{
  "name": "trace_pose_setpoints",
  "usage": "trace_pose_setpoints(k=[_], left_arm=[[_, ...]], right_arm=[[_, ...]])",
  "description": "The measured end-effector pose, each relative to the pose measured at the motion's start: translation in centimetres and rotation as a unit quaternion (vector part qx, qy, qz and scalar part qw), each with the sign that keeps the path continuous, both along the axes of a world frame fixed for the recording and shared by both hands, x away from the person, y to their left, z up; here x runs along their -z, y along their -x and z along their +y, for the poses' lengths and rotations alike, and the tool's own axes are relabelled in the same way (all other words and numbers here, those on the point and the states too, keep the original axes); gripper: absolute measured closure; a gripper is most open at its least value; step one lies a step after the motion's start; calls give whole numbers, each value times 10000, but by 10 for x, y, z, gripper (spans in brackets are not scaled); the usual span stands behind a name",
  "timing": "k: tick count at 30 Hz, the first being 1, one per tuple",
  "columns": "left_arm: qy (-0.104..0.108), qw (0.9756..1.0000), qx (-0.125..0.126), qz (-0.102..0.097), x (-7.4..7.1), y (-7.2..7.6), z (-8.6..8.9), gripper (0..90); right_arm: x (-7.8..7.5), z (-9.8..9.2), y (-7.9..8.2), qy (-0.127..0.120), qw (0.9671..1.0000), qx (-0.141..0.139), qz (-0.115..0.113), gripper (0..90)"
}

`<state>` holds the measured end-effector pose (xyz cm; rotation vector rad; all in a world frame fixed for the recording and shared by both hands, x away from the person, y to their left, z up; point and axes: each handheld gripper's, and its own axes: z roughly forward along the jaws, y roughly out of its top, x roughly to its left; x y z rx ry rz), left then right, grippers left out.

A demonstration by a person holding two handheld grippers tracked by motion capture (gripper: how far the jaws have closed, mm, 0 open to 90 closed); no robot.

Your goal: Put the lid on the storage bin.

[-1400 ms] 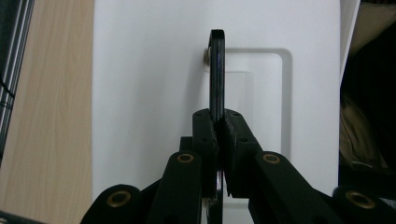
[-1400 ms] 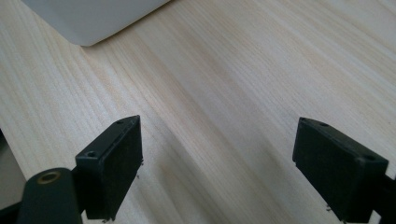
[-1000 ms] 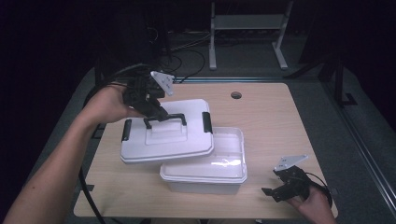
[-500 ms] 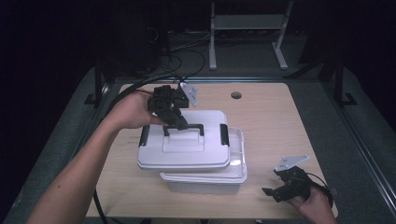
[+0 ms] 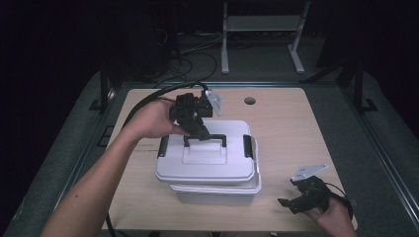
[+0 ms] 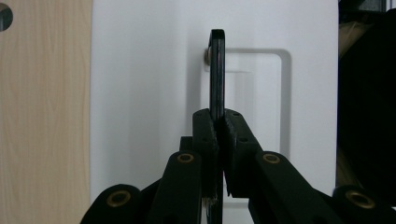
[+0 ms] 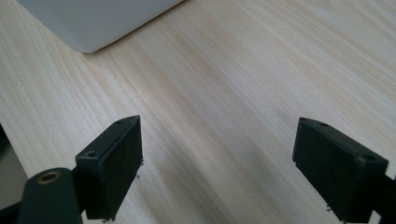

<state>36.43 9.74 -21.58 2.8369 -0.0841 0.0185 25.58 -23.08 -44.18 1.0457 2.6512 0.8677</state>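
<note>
A white lid [image 5: 207, 160] with black side latches hangs just over a white plastic box [image 5: 217, 192] at the table's middle. My left gripper [image 5: 200, 132] is shut on the lid's black handle [image 5: 215, 139]. In the left gripper view the jaws pinch that thin black handle [image 6: 216, 74] edge-on, above the lid [image 6: 140, 93]. The lid sits slightly left of and behind the box's rim. My right gripper [image 5: 296, 197] rests near the table's front right corner, open, with only bare wood [image 7: 219, 116] between its pads. A corner of the box [image 7: 93, 23] shows at the upper left of the right gripper view.
The wooden table [image 5: 291, 128] has a round cable hole [image 5: 250, 100] at the back. A thick black cable [image 5: 148, 101] trails from the left gripper off the table's left side. A metal stand [image 5: 259, 29] is on the floor behind. Dark floor surrounds the table.
The left gripper has carried the lid to the right and slightly down, from beside the box to nearly over it. The right gripper has stayed put.
</note>
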Motion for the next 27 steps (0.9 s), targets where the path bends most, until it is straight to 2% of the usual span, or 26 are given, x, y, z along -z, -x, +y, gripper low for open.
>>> trace_pose_setpoints(k=[18,27], left_arm=[[-213,9995,154,168,18,-2,-27,847],[-329,9991,140,208,24,-3,-30,847]], right_arm=[[-2,-3,0,-17,10000,22,-49,154],[-2,-3,0,-10,10000,25,-42,154]])
